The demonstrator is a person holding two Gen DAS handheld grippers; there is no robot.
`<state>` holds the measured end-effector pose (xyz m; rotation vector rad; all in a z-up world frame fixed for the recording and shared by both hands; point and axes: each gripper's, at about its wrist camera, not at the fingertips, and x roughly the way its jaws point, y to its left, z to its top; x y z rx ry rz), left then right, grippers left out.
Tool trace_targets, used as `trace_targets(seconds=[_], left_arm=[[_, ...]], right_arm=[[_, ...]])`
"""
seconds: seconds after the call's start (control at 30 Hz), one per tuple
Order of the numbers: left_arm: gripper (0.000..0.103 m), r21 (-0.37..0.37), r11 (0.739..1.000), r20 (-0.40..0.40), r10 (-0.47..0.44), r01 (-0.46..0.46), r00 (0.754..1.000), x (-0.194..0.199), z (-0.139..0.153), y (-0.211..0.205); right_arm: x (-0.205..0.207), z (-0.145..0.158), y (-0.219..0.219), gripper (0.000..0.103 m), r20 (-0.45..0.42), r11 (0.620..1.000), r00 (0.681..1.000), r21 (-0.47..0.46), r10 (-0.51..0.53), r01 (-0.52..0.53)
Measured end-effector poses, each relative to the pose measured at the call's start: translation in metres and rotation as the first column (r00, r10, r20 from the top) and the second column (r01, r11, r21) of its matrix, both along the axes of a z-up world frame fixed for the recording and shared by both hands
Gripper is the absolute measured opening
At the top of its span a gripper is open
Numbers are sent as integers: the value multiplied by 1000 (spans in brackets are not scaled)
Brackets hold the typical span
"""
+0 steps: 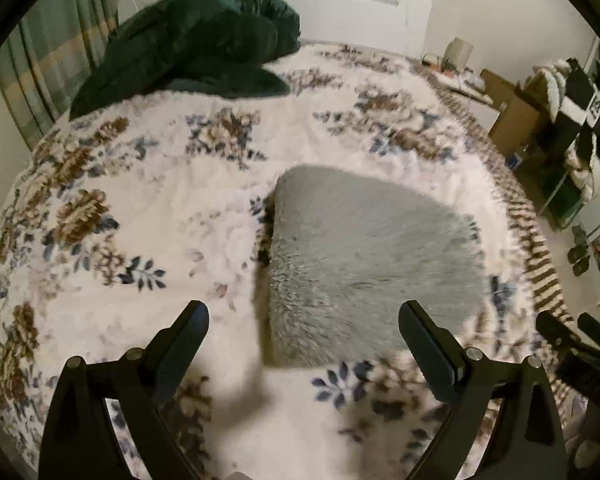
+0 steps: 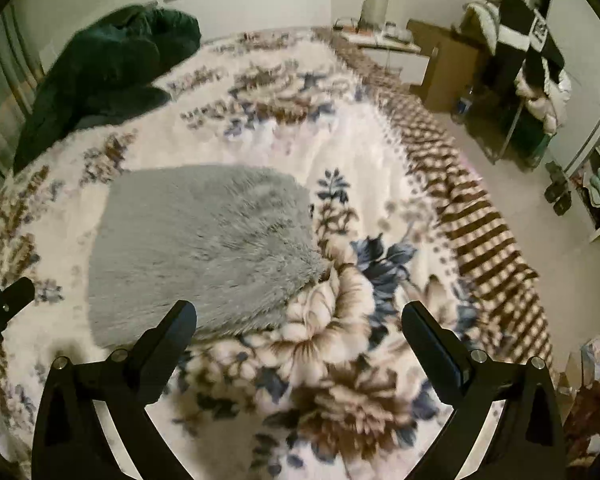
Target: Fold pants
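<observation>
The grey fluffy pants [image 1: 364, 256] lie folded in a compact rectangle on the floral bed blanket [image 1: 148, 184]. My left gripper [image 1: 304, 316] is open and empty, held above the pants' near edge. In the right wrist view the pants [image 2: 204, 248] lie to the left of centre. My right gripper [image 2: 300, 316] is open and empty, above the blanket [image 2: 340, 152] just right of the pants' near right corner. Part of the right gripper shows at the right edge of the left wrist view [image 1: 580, 344].
A dark green bundle of bedding [image 1: 188, 48] lies at the bed's far left corner. The bed's right edge has a brown striped border [image 2: 484, 216]. Beyond it are floor, cardboard boxes [image 2: 444, 64] and a rack piled with clothes [image 2: 524, 56].
</observation>
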<state>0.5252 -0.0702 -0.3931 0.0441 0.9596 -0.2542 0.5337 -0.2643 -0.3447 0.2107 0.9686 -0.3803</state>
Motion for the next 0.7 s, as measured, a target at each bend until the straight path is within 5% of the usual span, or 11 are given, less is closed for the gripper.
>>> trace_targets(seconds=[0.37, 0.7], left_arm=[[97, -9, 999, 130, 35, -34, 991, -126, 148, 10], [97, -11, 996, 210, 84, -83, 974, -244, 232, 21]], right_arm=[[-135, 181, 42, 103, 165, 993, 982, -92, 89, -75], [-262, 287, 59, 103, 258, 981, 949, -111, 183, -159]])
